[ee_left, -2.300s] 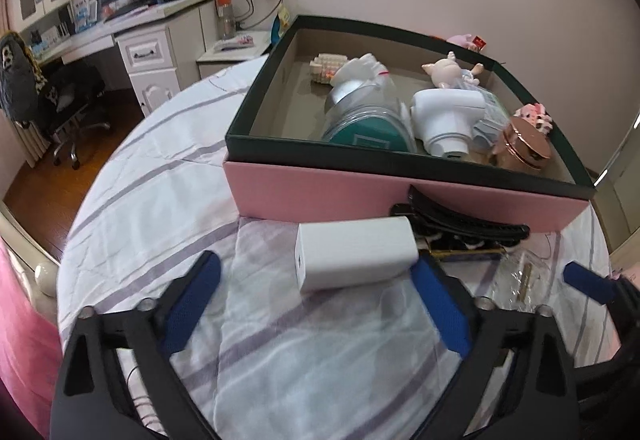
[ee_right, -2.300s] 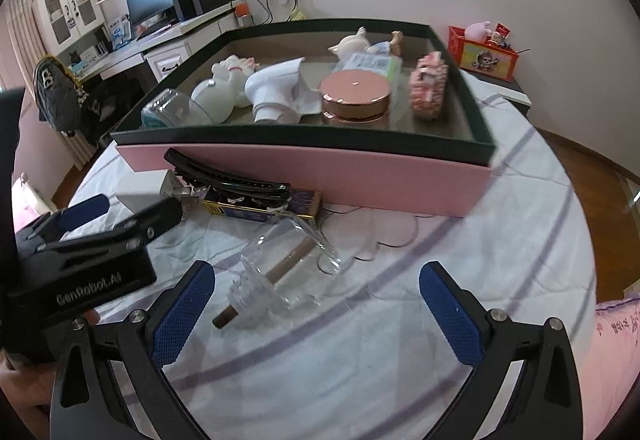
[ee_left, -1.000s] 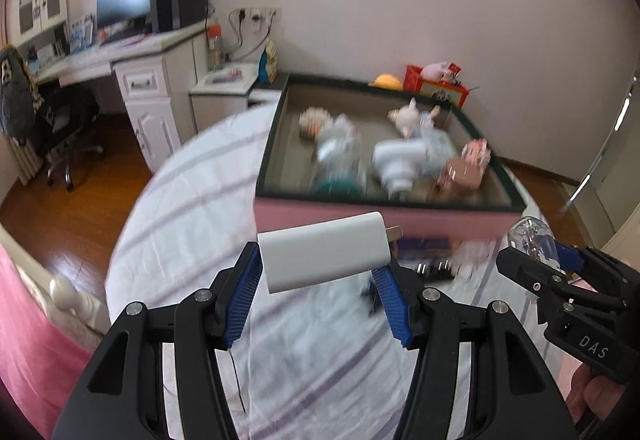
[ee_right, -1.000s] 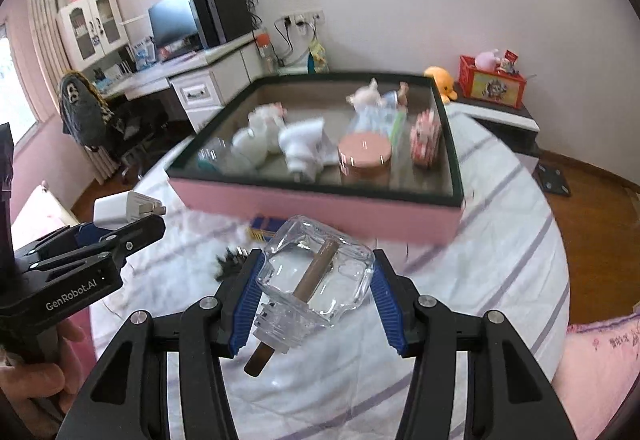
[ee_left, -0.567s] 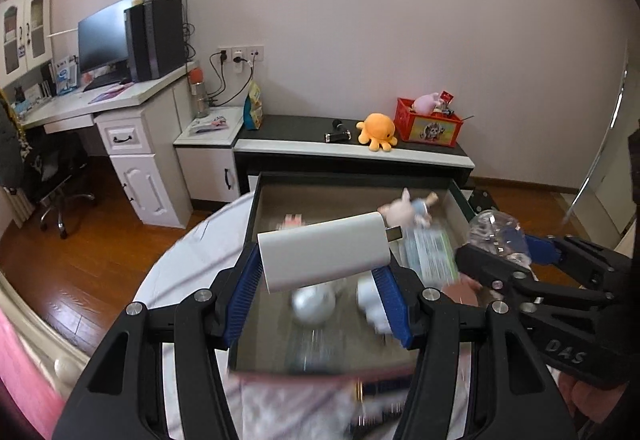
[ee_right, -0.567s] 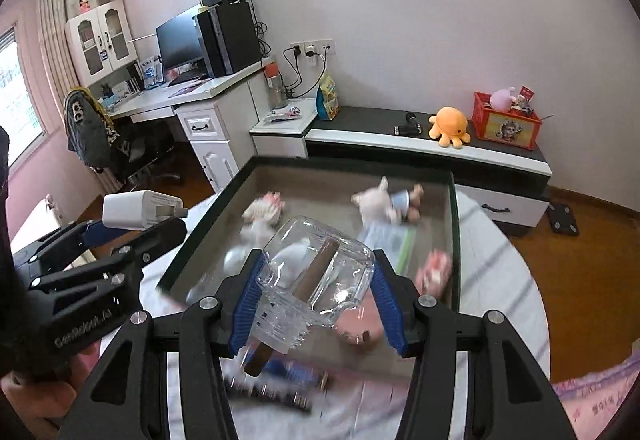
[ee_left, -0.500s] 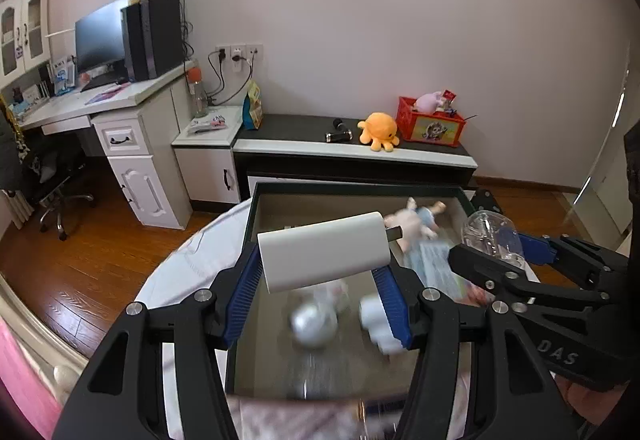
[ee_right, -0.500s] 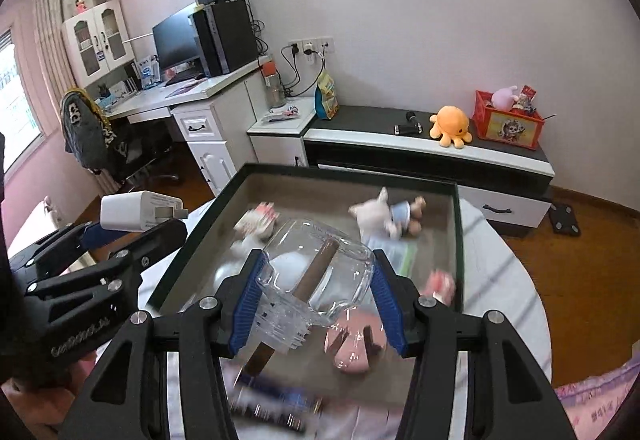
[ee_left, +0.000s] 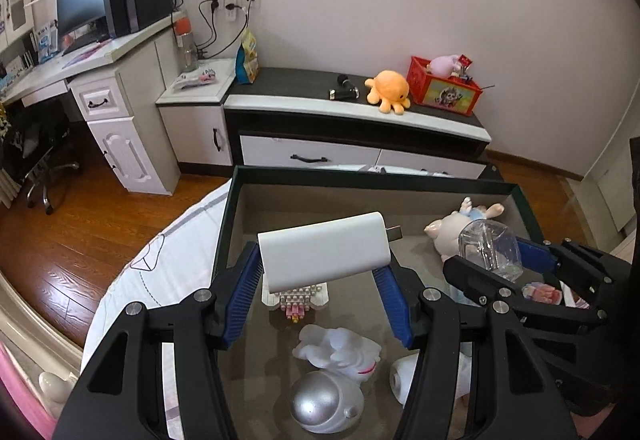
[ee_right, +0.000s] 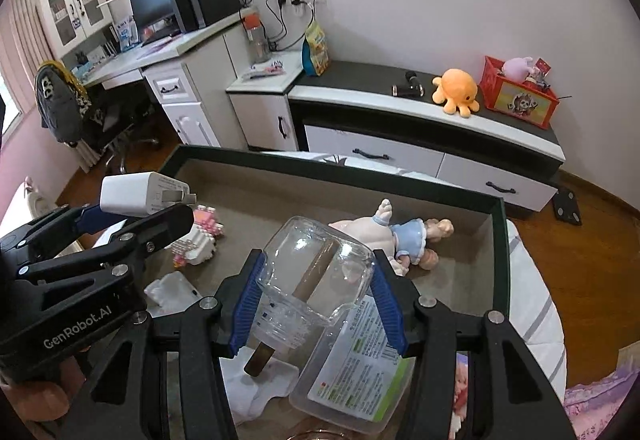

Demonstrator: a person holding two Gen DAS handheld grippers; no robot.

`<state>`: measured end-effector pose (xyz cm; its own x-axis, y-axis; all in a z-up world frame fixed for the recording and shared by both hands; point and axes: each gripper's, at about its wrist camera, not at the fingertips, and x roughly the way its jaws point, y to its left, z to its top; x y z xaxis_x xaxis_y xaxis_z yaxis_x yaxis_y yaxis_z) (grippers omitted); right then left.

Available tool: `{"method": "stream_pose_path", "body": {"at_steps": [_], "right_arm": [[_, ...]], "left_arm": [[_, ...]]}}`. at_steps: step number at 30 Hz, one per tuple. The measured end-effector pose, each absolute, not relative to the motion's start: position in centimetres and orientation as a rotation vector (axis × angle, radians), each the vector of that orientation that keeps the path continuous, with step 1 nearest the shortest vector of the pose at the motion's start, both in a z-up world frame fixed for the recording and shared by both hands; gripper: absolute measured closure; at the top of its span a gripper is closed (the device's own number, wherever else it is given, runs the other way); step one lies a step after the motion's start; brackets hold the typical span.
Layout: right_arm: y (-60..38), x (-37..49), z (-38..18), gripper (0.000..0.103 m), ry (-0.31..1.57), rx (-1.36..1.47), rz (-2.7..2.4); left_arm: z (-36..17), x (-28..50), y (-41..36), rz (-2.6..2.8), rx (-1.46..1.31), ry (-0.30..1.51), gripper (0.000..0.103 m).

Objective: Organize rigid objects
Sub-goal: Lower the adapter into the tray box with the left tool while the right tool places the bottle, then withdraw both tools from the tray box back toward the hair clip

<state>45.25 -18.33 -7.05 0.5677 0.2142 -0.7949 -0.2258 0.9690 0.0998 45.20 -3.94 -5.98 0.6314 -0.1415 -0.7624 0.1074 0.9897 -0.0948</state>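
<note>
White charger block (ee_left: 324, 250) clamped between the blue pads of the left tongs (ee_left: 320, 282), held level above the open dark-rimmed box (ee_left: 420, 182), plug prongs pointing right. Below it, on the box floor: a pink-and-white brick figure (ee_left: 296, 300), a white figurine (ee_left: 340, 350), a silver ball-shaped toy (ee_left: 320, 406). Clear glass bottle (ee_right: 316, 276) with a brown stick inside, gripped tilted in the right tongs (ee_right: 318, 298), likewise hanging over the box interior, neck toward the camera. Beneath and beyond it: a pig doll in a blue dress (ee_right: 394, 236) lying on its side near the far wall, a clear packet with a green label (ee_right: 356, 364) at the near right. Both tongs side by side over the box, close but apart. Behind the box, a low cabinet with an orange octopus plush (ee_right: 456, 90) and a red crate (ee_right: 518, 98).
</note>
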Motion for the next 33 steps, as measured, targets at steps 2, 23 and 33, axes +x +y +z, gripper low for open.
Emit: {"method": "stream_pose_path", "body": {"at_steps": [2, 23, 33], "right_arm": [[-18.5, 45.4, -7.5, 0.049, 0.958, -0.007, 0.261], [-21.5, 35.6, -2.8, 0.000, 0.804, 0.149, 0.168], [-21.1, 24.5, 1.1, 0.000, 0.650, 0.097, 0.143]], "left_arm": [[-6.1, 45.2, -4.1, -0.120, -0.023, 0.875, 0.041], [0.5, 31.4, -1.9, -0.019, -0.001, 0.663, 0.000], [1.8, 22.7, -2.4, -0.032, -0.008, 0.622, 0.000]]}}
